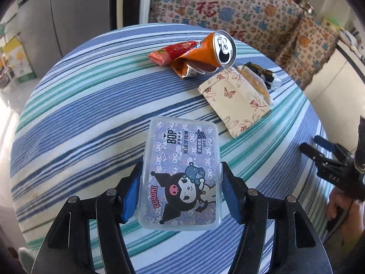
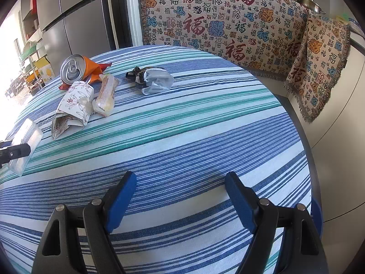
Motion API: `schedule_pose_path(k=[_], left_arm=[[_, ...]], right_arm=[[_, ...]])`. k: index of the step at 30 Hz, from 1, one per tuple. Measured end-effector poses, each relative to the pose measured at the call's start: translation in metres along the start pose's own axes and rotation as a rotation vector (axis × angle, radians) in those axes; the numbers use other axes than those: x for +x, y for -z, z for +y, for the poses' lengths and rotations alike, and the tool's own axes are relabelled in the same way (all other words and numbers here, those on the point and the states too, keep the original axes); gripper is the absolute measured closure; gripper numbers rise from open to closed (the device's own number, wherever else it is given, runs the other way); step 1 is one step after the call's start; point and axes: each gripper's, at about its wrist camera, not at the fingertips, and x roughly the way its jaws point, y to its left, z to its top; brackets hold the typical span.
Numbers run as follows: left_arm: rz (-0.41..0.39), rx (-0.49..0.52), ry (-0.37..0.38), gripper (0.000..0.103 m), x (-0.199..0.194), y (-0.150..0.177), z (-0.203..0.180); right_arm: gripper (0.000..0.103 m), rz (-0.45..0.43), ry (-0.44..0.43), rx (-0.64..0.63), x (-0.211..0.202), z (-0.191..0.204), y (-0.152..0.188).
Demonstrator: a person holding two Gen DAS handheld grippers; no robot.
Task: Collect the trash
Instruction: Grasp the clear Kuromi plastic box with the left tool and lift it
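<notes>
The round table (image 1: 68, 114), under its blue, green and white striped cloth, fills both views. Ahead of the left gripper (image 1: 180, 193) and to its right lie a butterfly-print paper packet (image 1: 237, 101), a crushed orange can (image 1: 209, 52) with its opened top turned toward the gripper, a red wrapper (image 1: 173, 51) and a crumpled dark bag (image 1: 264, 74); none blocks the way. Between the left gripper's blue pads (image 1: 131, 199) sits a clear floss-pick box (image 1: 180, 171), long axis pointing straight away; both pads meet its long sides, so it is grasped. The right gripper (image 2: 180, 202) stands released over bare cloth, with nothing between its fingers.
</notes>
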Motion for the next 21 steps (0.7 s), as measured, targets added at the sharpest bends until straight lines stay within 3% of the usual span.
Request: schedule_pose_path(k=[4, 8, 11, 21], left_arm=[[-0.034, 0.037, -0.029, 0.035, 0.002, 0.006, -0.003], [-0.034, 0.107, -0.055, 0.02, 0.009, 0.007, -0.017], [-0.037, 0.168, -0.111, 0.015, 0.012, 0.012, -0.028], [-0.02, 0.151, -0.127, 0.002, 0.013, 0.014, -0.025]], right_arm=[[0.021, 0.0, 0.0, 0.0, 0.0, 0.0, 0.0], [0.021, 0.0, 0.0, 0.0, 0.0, 0.0, 0.0], [0.021, 0.0, 0.0, 0.0, 0.0, 0.001, 0.0], [0.021, 0.0, 0.0, 0.0, 0.0, 0.001, 0.0]])
